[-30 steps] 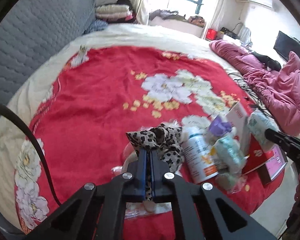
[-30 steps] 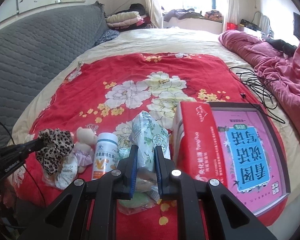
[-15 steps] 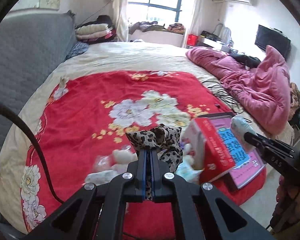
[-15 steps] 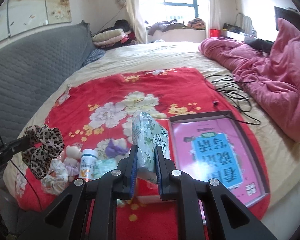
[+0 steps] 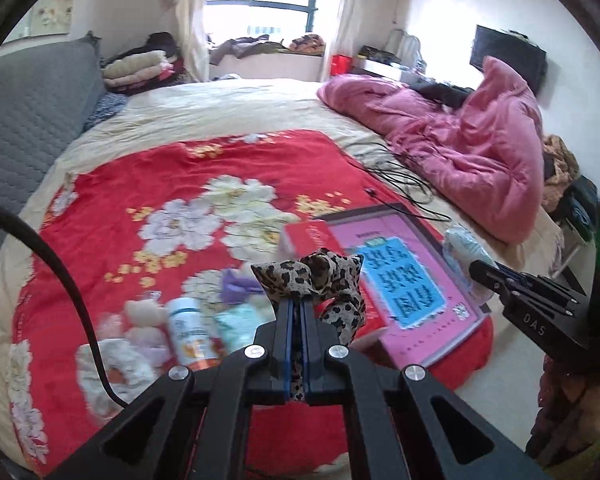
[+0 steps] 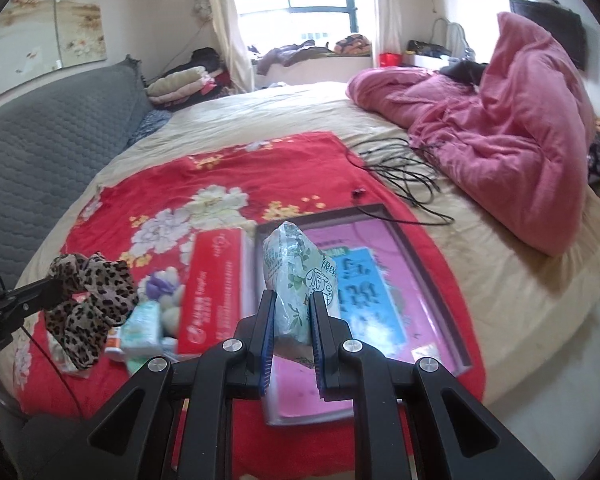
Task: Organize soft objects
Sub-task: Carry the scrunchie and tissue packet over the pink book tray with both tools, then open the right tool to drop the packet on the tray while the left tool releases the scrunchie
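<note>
My left gripper (image 5: 296, 308) is shut on a leopard-print scrunchie (image 5: 320, 276), held in the air above the bed's near edge; the scrunchie (image 6: 88, 296) also shows at the left of the right wrist view. My right gripper (image 6: 294, 300) is shut on a green-and-white tissue pack (image 6: 296, 276), lifted over the pink book (image 6: 360, 292). The tissue pack (image 5: 464, 248) and right gripper (image 5: 482, 270) appear at the right of the left wrist view. On the red floral blanket (image 5: 140, 184) lie a small plush bear (image 5: 140, 312), a purple soft toy (image 5: 236, 284) and another tissue pack (image 6: 142, 324).
A white bottle (image 5: 188, 332), a red box (image 6: 212, 284) and the pink book (image 5: 404, 284) lie near the blanket's front edge. A pink duvet (image 6: 512, 148) and black cables (image 6: 400, 168) lie at the right. A grey headboard (image 6: 48, 152) runs along the left.
Both grippers have pulled back and risen from the pile with their objects still held. The bed's items now look smaller and lower, and more of the room shows.
</note>
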Demonstrator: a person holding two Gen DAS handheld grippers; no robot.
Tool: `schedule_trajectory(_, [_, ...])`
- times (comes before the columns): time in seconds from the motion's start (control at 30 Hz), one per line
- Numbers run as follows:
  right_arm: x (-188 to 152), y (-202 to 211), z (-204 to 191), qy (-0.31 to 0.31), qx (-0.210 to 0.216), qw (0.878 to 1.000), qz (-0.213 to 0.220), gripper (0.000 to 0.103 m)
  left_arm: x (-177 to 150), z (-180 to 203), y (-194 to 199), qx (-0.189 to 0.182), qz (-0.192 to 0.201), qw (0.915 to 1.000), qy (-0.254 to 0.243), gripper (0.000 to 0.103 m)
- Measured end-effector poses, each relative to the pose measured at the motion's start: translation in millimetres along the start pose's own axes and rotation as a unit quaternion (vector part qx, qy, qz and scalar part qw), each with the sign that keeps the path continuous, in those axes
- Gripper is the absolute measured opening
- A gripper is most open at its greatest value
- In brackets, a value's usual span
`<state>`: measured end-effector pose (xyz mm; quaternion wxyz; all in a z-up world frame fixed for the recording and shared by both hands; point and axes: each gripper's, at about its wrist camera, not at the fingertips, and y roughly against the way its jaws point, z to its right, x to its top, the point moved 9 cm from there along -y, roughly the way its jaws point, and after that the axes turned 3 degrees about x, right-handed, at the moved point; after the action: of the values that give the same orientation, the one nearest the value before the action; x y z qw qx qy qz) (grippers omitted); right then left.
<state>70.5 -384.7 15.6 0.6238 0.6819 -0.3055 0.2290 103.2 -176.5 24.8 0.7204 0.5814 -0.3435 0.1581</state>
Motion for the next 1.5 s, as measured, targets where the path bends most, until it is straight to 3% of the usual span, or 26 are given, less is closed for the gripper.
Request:
schedule_trajectory(0.37, [-19.9, -18.8, 74.1, -0.03, -0.031, 0.999, -0.031, 0.017, -4.3, 107.5, -66.3, -0.08, -0.049, 0.9951, -0.029, 0.003])
schedule_trajectory(0.6, [-35.5, -39.6, 107.7, -0.033, -0.052, 0.997, -0.054, 0.017, -13.4, 146.4, -114.4, -0.083, -0.08, 0.992, -0.051, 0.003])
schedule_trajectory(1.1, [-68.5, -92.0, 131.9, -0.012, -0.089, 0.991, -0.104, 0.018, -53.0, 166.9, -162.2, -0.071, -0.142, 0.9831, -0.091, 0.004])
schedule_trajectory(1.5, [-84.2, -99.1, 124.3, -0.009, -0.06, 0.991, -0.119, 0.024, -62.2, 163.7, -174.1, -0.065, -0.154, 0.982, -0.087, 0.004])
